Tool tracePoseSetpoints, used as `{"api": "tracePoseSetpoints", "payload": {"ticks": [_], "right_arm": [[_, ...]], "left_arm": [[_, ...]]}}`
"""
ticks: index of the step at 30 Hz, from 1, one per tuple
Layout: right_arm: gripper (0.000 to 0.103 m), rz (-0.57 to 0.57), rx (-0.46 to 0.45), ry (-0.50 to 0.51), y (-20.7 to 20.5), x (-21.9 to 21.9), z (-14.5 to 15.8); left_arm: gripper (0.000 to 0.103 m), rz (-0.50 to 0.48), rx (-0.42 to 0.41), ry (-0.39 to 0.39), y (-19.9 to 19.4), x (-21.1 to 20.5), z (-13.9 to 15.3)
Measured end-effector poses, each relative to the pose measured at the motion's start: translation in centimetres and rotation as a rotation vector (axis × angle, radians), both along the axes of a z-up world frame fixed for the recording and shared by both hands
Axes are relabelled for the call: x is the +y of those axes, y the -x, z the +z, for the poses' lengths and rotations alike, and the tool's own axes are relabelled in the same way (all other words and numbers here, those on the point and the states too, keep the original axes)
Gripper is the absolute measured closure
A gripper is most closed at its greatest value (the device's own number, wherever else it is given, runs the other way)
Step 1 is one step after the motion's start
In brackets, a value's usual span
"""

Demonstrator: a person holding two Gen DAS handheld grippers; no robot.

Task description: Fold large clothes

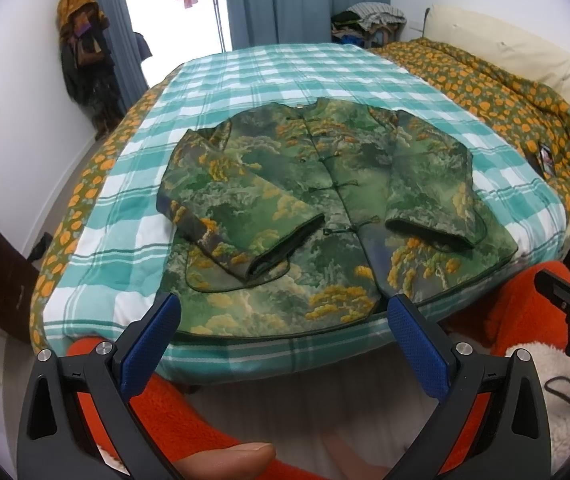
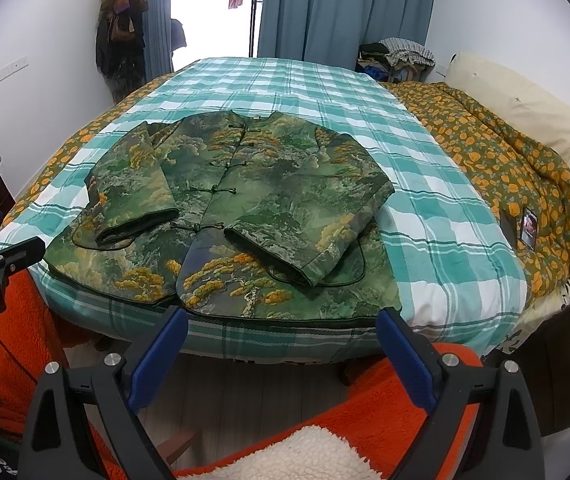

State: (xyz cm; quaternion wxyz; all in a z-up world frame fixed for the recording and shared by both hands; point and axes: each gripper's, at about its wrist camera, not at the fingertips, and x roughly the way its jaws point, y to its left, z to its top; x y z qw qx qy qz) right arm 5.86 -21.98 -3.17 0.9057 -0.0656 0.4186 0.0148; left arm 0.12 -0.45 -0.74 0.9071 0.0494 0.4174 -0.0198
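Bedroom, checked bed cover fills the frame middle. Green jacket lies flat at frame center, sleeves crossed in. My left gripper & right gripper are wide open, holding nothing. Risk: padded cloth is slippery, fold can slide off the near edge.
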Motion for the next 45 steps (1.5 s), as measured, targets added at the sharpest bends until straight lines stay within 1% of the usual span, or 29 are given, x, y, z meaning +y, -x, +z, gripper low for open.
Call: {"api": "tracePoseSetpoints", "payload": {"ticks": [45], "right_arm": [[0.006,0.002,0.011,-0.004,-0.18,0.02,-0.20]], "left_arm": [[0.000,0.000,0.001,0.002,-0.10,0.08,0.04]]}}
